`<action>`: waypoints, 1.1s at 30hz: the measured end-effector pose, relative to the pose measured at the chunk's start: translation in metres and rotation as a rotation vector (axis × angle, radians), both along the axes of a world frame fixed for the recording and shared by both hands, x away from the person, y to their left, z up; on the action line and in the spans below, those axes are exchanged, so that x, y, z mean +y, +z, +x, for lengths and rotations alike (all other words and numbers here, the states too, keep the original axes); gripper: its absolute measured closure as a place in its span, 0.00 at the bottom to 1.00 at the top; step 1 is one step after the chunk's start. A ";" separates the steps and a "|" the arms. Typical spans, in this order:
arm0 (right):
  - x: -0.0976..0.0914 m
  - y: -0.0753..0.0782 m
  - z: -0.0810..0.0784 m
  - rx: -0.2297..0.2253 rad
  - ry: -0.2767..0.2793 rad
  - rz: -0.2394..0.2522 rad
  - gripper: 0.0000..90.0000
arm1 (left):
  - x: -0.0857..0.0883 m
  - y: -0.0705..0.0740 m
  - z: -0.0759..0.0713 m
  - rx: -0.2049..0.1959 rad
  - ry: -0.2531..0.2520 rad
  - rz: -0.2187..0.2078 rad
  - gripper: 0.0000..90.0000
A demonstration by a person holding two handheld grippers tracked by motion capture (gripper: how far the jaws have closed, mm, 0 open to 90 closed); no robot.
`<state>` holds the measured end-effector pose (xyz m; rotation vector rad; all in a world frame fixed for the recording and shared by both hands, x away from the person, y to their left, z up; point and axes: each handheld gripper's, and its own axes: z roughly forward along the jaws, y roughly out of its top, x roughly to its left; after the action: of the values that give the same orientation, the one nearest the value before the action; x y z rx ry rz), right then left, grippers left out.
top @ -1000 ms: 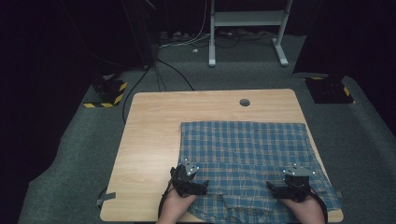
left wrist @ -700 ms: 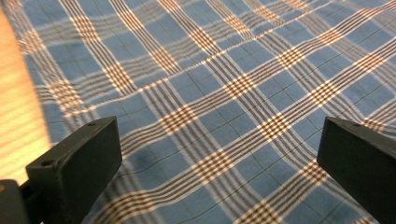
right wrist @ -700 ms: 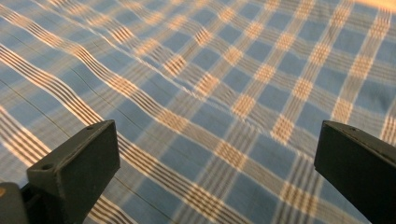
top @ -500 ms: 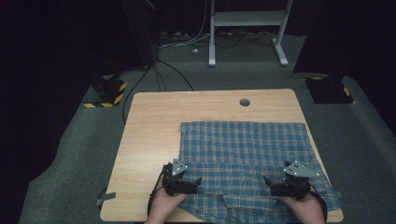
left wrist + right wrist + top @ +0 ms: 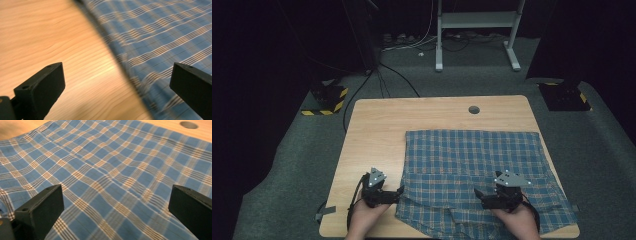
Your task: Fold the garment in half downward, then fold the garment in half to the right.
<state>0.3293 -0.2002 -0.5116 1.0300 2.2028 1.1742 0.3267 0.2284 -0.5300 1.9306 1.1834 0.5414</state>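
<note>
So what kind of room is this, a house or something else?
Probably a lab or studio for recording, not a house. A bare wooden table stands on grey carpet with dark surroundings, cables trail over the floor, and yellow-and-black striped blocks sit nearby.

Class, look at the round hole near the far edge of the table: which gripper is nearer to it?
Right. The right gripper sits on the cloth, almost straight below the hole; the left gripper is off the cloth's left edge, farther sideways.

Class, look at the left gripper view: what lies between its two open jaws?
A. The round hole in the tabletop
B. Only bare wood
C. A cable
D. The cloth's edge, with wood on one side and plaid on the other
D: between the left gripper's wide-apart jaws, the plaid cloth's edge crosses the wooden table.
</note>
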 end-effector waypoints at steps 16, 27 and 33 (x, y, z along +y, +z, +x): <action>0.011 -0.028 -0.018 -0.067 0.050 -0.007 0.01 | 0.005 -0.019 -0.009 0.014 0.085 0.184 0.01; 0.010 -0.028 -0.016 -0.053 0.059 0.000 0.00 | 0.006 -0.020 -0.009 0.028 0.078 0.160 0.01; 0.012 -0.029 -0.016 -0.053 0.067 -0.014 0.00 | 0.007 -0.020 -0.008 0.038 0.072 0.152 0.01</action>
<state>0.3136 -0.1879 -0.5402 0.9150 2.2161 1.1995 0.3183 0.2356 -0.5496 2.0401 1.2711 0.6517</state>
